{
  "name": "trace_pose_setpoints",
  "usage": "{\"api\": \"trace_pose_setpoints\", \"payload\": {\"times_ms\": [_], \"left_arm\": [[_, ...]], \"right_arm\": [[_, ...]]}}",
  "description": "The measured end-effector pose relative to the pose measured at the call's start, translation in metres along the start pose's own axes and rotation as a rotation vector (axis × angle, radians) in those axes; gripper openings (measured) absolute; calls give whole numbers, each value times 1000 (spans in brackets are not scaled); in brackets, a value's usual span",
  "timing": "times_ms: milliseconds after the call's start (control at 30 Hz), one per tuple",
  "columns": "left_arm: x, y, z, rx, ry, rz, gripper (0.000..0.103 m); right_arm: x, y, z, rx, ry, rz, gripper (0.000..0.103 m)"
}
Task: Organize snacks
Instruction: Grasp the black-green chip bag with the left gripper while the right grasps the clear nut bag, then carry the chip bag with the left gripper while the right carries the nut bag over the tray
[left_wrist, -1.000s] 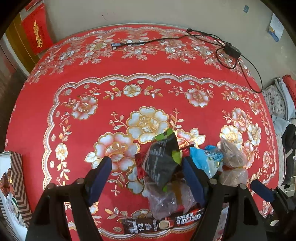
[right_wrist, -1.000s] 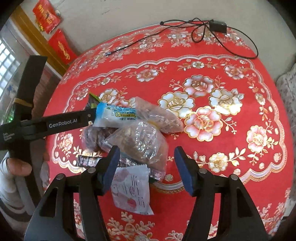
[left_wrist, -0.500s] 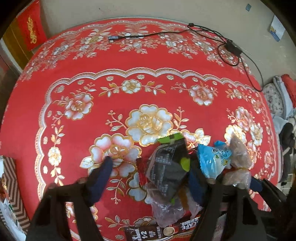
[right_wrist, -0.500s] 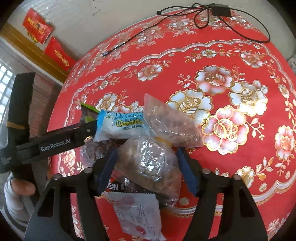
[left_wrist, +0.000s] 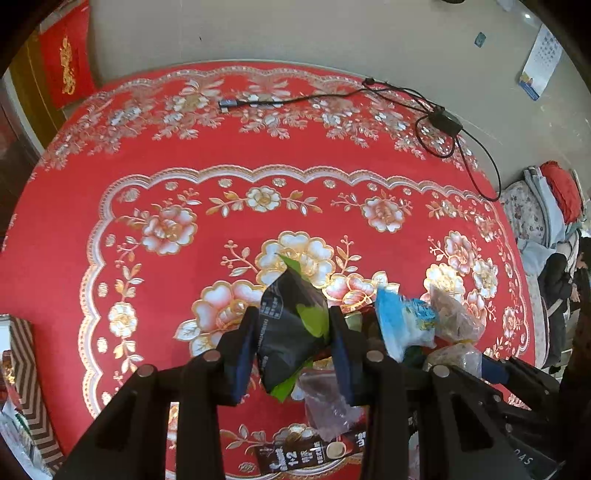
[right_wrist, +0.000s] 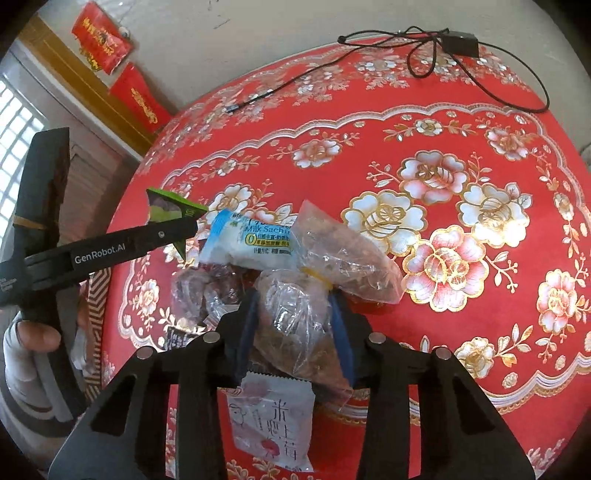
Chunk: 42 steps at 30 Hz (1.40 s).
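Left gripper jaws were closing onto the black-and-green foil snack packet between them: light, crinkly, slippery. Right gripper was closing around the clear knotted plastic bag of brown snacks: soft, crushable; best pinched near the knot.

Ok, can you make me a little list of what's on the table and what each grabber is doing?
table cover: red cloth with flowers
left tool: closing, black and green packet between its jaws
right tool: closing, clear bag of brown snacks between its jaws
also in pile: blue and white milk packet, white packet with a strawberry, coffee stick
far edge: black cable
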<state>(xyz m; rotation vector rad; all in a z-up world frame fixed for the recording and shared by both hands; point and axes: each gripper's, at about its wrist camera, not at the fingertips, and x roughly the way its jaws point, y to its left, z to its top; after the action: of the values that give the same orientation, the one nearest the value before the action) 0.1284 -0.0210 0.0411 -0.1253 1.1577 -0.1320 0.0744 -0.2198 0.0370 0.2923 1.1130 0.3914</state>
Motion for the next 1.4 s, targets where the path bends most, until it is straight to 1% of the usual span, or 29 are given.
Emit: {"api": "trace_pose_setpoints", "payload": {"times_ms": [433, 700, 1067, 1400], "left_arm": [[-31, 15, -13, -10, -48, 29, 39], [-56, 36, -26, -20, -85, 82, 39], [-91, 85, -47, -84, -134, 142, 39], [-113, 133, -71, -154, -154, 192, 39]], "right_arm": [[-22, 38, 2, -78, -43, 20, 37], [-23, 76, 3, -149, -48, 48, 37], [-8, 139, -2, -259, -20, 96, 37], [8, 197, -12, -354, 11, 140, 37]]}}
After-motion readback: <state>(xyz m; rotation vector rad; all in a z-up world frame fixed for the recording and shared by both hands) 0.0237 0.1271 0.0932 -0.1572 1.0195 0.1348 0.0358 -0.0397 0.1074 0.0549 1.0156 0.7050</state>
